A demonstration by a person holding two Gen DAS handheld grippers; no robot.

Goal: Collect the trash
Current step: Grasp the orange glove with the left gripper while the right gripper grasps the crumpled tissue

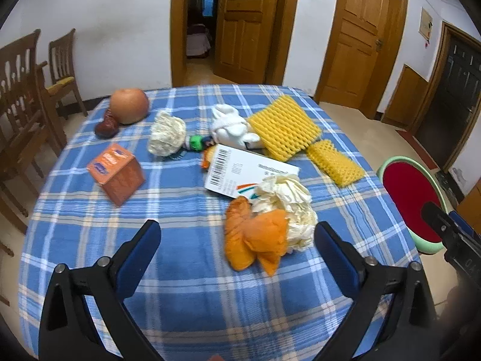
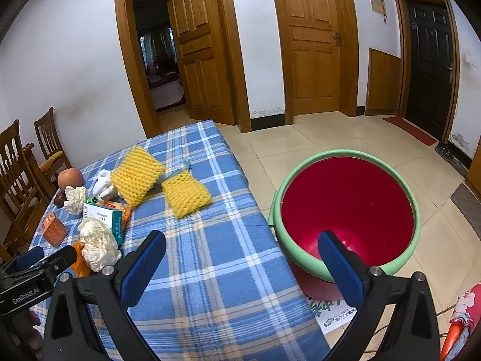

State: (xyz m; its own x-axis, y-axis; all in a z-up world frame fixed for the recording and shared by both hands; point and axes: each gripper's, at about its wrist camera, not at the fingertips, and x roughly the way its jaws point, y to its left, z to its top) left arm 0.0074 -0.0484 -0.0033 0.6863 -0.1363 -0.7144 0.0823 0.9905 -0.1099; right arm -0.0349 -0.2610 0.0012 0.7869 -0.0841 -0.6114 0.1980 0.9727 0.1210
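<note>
Left gripper (image 1: 237, 237): I have it spread wide, empty, hovering above orange peel (image 1: 255, 240) on the table (image 1: 180, 300).
Right gripper (image 2: 242, 251): wide apart, empty, between table edge and red bin (image 2: 348, 207).

Crumpled tissue (image 1: 285, 207) lay on the table (image 1: 180, 285), touching peel (image 1: 255, 240) before it and box (image 1: 249, 171) behind; bin (image 2: 345, 210) stood right of the table.

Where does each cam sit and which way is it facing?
Left wrist: on the left gripper, looking across the table at orange peel; own open fingers show, right gripper at edge.
Right wrist: on the right gripper, facing table edge and red bin; open fingers show.
Shared: peel, bin, yellow foam nets.
</note>
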